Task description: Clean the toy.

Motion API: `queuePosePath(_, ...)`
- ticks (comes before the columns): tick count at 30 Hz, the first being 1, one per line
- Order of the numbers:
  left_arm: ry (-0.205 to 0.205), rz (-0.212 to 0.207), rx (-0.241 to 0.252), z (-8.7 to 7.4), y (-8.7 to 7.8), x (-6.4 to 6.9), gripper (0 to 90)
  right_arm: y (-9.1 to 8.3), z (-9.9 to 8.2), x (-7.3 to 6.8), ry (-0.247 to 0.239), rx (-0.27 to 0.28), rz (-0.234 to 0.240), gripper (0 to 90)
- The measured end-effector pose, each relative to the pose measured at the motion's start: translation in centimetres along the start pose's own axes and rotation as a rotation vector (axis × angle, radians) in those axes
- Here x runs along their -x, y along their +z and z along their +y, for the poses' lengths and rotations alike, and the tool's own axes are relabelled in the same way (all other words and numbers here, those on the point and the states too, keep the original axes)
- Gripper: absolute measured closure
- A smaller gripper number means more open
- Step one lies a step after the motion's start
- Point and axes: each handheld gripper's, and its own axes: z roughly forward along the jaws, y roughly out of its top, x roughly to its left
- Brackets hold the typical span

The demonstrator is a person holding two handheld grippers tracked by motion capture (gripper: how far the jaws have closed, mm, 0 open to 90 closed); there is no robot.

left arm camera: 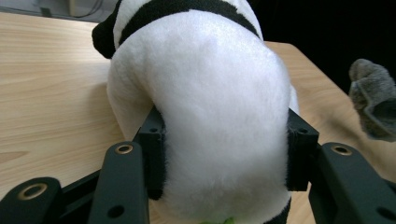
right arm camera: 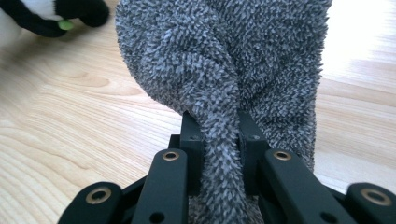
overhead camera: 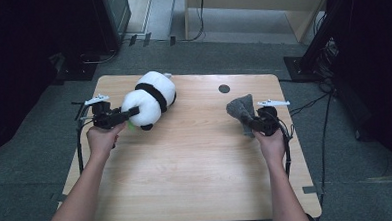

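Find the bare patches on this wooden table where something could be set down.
The light wooden table is bare across its near half, between the two forearms, and in the middle strip between the black-and-white plush panda and the grey fuzzy cloth. Crowded: the far-left corner around the panda, the right edge around the cloth.

panda plush (overhead camera: 151,95): white, black band and limbs, lying on its side at bench's far left, rounded end clamped | grey cloth (overhead camera: 241,110): fuzzy, bunched, standing up at bench's right, fold pinched, well apart from panda
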Motion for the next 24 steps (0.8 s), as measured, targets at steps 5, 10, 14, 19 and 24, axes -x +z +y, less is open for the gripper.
queuePosePath(5, 0.002, 0.018, 0.019, -0.3, -0.1, -0.9, 47.1, -0.1, -0.3, 1.2, 0.010, -0.008, -0.025, 77.4)
queuePosePath(10, 0.012, 0.037, 0.000, -0.7, -0.1, -2.0, 45.3, 0.5, -1.2, 3.0, 0.034, -0.047, -0.058, 77.3)
queuePosePath(14, 0.035, 0.053, -0.015, -1.0, 0.2, -2.6, 43.3, 1.0, -1.6, 3.7, 0.059, -0.067, -0.065, 76.3)
queuePosePath(19, 0.002, 0.061, -0.042, -1.6, 0.6, -3.8, 39.2, 1.4, -1.9, 4.4, 0.078, -0.081, -0.071, 74.9)
queuePosePath(24, 0.024, 0.053, -0.028, -1.9, 0.6, -4.2, 35.8, 1.9, -2.2, 4.5, 0.082, -0.098, -0.069, 73.6)
